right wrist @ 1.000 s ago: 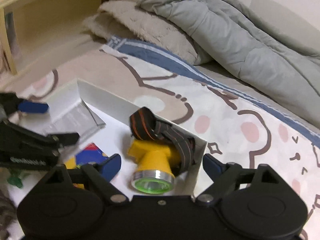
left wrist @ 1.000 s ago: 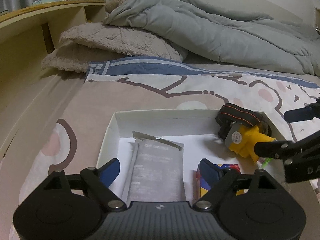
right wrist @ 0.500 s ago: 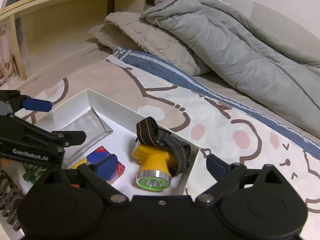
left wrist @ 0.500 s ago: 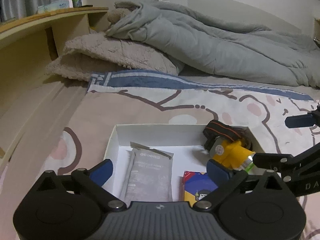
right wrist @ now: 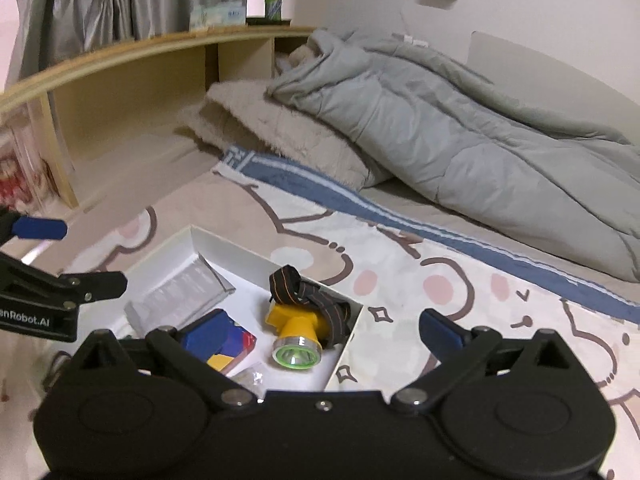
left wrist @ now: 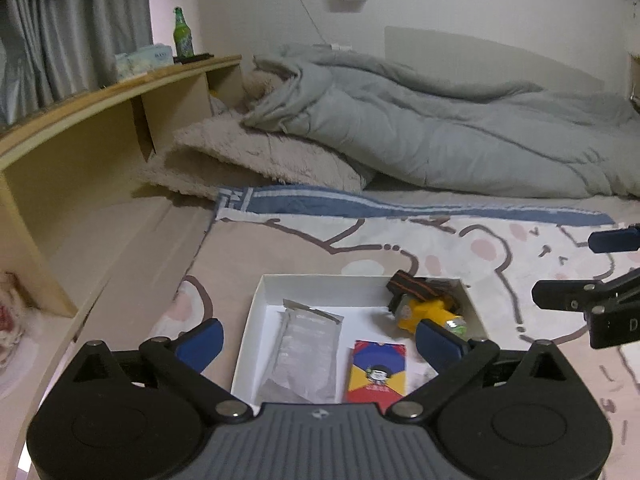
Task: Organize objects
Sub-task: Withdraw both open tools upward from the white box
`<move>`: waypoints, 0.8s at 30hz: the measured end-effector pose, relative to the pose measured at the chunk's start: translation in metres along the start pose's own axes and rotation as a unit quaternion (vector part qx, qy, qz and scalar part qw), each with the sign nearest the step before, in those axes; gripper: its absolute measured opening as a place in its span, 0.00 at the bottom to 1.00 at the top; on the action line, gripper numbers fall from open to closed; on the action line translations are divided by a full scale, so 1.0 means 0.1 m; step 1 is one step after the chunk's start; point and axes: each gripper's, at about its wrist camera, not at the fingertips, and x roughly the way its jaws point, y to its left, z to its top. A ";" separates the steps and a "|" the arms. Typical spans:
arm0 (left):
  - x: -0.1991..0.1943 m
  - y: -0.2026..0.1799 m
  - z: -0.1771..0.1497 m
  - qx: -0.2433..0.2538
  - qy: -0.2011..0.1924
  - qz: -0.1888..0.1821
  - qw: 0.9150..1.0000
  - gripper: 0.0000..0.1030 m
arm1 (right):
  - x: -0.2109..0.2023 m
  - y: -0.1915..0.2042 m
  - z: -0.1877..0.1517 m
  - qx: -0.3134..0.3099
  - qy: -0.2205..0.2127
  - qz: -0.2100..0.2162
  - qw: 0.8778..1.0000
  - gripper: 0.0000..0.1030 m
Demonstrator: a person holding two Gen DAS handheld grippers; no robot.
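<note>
A white open box (left wrist: 256, 308) lies on the bedspread. In it are a grey foil pouch (left wrist: 304, 352), a red, blue and yellow card pack (left wrist: 378, 372) and a yellow headlamp (left wrist: 428, 312) with a black and orange strap. My left gripper (left wrist: 320, 340) is open and empty, held above the box's near side. My right gripper (right wrist: 320, 332) is open and empty above the box; the headlamp (right wrist: 298, 332), the pack (right wrist: 228, 348), the pouch (right wrist: 180, 292) and the box wall (right wrist: 240, 252) show below it.
A grey duvet (left wrist: 440, 136) and a beige fleece blanket (left wrist: 256, 160) lie at the bed's far end. A wooden shelf unit (left wrist: 92, 152) runs along the left, with a green bottle (left wrist: 182, 38) and a tissue pack (left wrist: 144, 58) on top.
Both grippers have risen and drawn back from the box, so it looks smaller and more of the room shows. The headlamp lies free in the box.
</note>
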 end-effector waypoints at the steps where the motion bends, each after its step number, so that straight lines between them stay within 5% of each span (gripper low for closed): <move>1: -0.10 -0.02 0.00 -0.003 -0.003 -0.001 1.000 0.98 | -0.08 -0.02 -0.01 0.004 -0.004 0.001 1.000 0.99; 15: -1.23 -0.50 -0.20 -0.017 -0.043 0.046 0.998 1.00 | -1.07 -0.18 -0.32 0.016 -0.024 0.019 0.999 0.99; 24: -1.55 -0.62 -0.49 -0.044 -0.013 0.032 0.998 1.00 | -1.57 -0.18 -0.58 0.019 -0.031 0.024 0.999 0.99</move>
